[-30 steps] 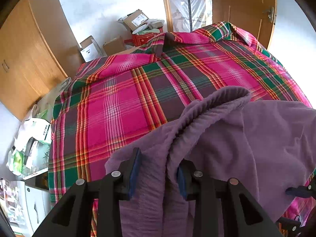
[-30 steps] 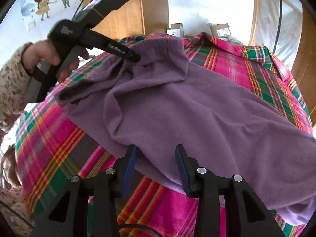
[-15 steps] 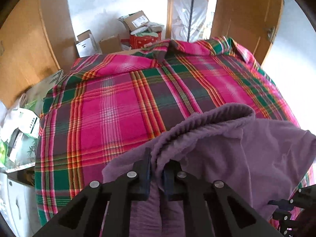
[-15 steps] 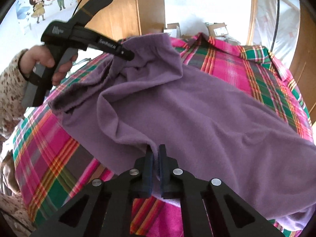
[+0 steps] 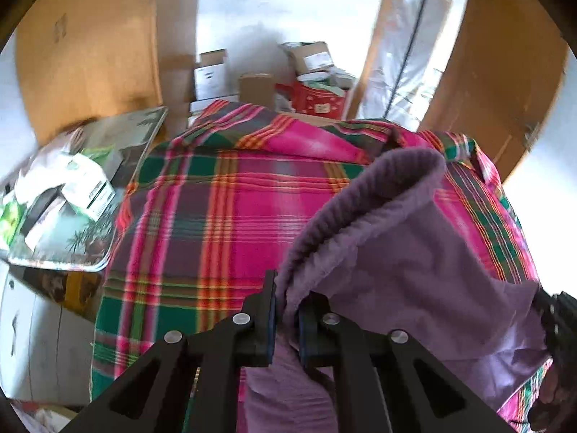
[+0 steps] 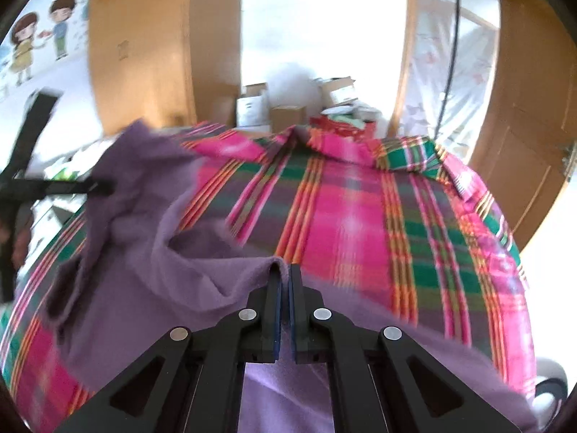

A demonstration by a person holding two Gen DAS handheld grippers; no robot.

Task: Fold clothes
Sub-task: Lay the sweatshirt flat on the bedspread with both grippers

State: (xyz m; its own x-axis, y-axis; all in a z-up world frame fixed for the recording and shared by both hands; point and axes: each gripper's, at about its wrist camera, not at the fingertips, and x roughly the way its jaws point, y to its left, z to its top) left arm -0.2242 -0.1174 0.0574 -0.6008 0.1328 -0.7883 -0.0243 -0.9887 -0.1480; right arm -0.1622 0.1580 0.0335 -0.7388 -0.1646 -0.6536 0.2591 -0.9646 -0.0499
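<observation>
Wooden doors (image 5: 90, 54) and a white wall (image 5: 288, 11) stood at the back of the room, with a pile of cardboard boxes (image 5: 252, 72) and a red tin (image 5: 319, 101) on the floor by the wall. A bed filled the middle, covered by a bright checked blanket (image 5: 223, 216) in pink, green and orange. Beside the bed, on the left, a tray (image 5: 72, 216) held small boxes and papers. A cartoon picture of two children (image 6: 39, 29) was stuck on the wall in the right wrist view.

A purple sweater (image 5: 414, 252) lay partly on the blanket and partly lifted off it. Its ribbed edge curled up in a loop toward the far side of the bed.

The left gripper (image 5: 286, 310) was pressed together on a bunch of the purple cloth near the ribbed edge, and the cloth hung down between its black fingers (image 5: 265, 314). The right gripper (image 6: 283, 288) was squeezed nearly closed, pinching a thin fold of the sweater (image 6: 162, 270) at its tips. In that view the left gripper (image 6: 104, 187) showed as a blurry black shape at the far left, holding up a corner of the sweater above the blanket (image 6: 360, 216). The cloth sagged in soft folds between the two grippers.
</observation>
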